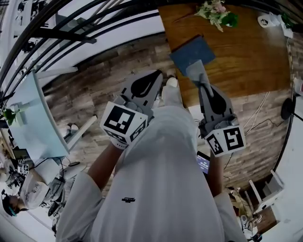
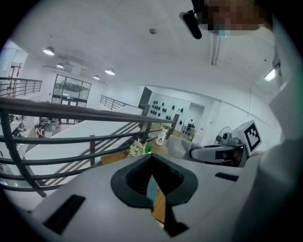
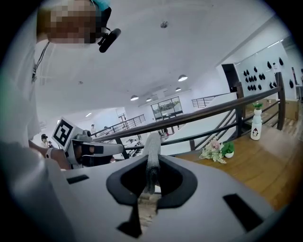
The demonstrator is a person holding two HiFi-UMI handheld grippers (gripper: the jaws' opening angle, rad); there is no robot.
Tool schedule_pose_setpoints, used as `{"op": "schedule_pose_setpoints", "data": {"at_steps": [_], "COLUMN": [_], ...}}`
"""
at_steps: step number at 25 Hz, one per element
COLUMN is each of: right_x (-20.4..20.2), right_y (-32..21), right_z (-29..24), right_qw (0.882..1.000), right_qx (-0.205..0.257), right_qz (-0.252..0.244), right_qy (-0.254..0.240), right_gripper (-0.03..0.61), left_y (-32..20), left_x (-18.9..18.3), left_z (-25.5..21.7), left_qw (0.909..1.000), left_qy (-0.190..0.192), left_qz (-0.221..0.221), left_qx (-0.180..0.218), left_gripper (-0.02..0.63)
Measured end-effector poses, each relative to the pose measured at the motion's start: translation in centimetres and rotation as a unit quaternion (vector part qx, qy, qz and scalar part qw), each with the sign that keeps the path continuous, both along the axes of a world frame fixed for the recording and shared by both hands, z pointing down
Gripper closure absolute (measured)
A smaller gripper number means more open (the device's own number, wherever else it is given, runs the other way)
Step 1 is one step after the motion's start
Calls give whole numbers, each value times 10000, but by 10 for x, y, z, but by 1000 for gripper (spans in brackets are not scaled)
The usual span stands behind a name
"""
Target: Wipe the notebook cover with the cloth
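A dark blue notebook (image 1: 190, 51) lies near the front edge of a wooden table (image 1: 251, 61). My right gripper (image 1: 202, 84) is held up in front of me, short of the table edge, shut on a grey cloth (image 1: 195, 70). In the head view the cloth overlaps the notebook's near edge. In the right gripper view the cloth (image 3: 152, 153) stands up between the jaws. My left gripper (image 1: 154, 75) is raised beside it to the left, over the floor, shut with nothing in it. The left gripper view shows its jaws closed to a thin slit.
A small bunch of flowers (image 1: 217, 12) and a white bottle (image 1: 266, 20) stand at the far side of the table. A dark metal railing (image 1: 71, 28) runs to the left. Wood-plank floor (image 1: 94, 94) lies below, with cables (image 1: 258, 120) at the right.
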State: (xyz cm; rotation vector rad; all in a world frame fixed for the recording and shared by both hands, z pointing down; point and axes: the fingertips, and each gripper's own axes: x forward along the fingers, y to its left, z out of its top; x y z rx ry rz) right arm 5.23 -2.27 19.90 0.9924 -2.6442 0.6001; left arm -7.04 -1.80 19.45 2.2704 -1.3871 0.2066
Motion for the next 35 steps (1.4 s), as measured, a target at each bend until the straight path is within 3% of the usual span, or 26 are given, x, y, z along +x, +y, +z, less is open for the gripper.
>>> {"op": "schedule_pose_setpoints", "data": {"at_steps": [9, 12, 18, 35], "right_x": [-17, -23, -32, -55], "right_y": [-28, -35, -45, -68], "right_z": [54, 79, 116, 229], "right_qw": [9963, 9911, 9865, 9550], "right_qx": [-151, -141, -389, -1011], "right_qz": [-665, -988, -1228, -2180], "right_qy": [518, 879, 1011, 1738], "right_gripper": [540, 543, 543, 543], "left_y": [-19, -23, -22, -37], "left_x": [-3, 1, 8, 0], "left_z": [43, 68, 107, 205], "left_qw": [9991, 9986, 9973, 9889], "left_qy": [24, -69, -67, 137], "left_qz": [-303, -265, -197, -719], "left_qx": [-302, -462, -703, -1295], "left_gripper": [595, 595, 595, 595]}}
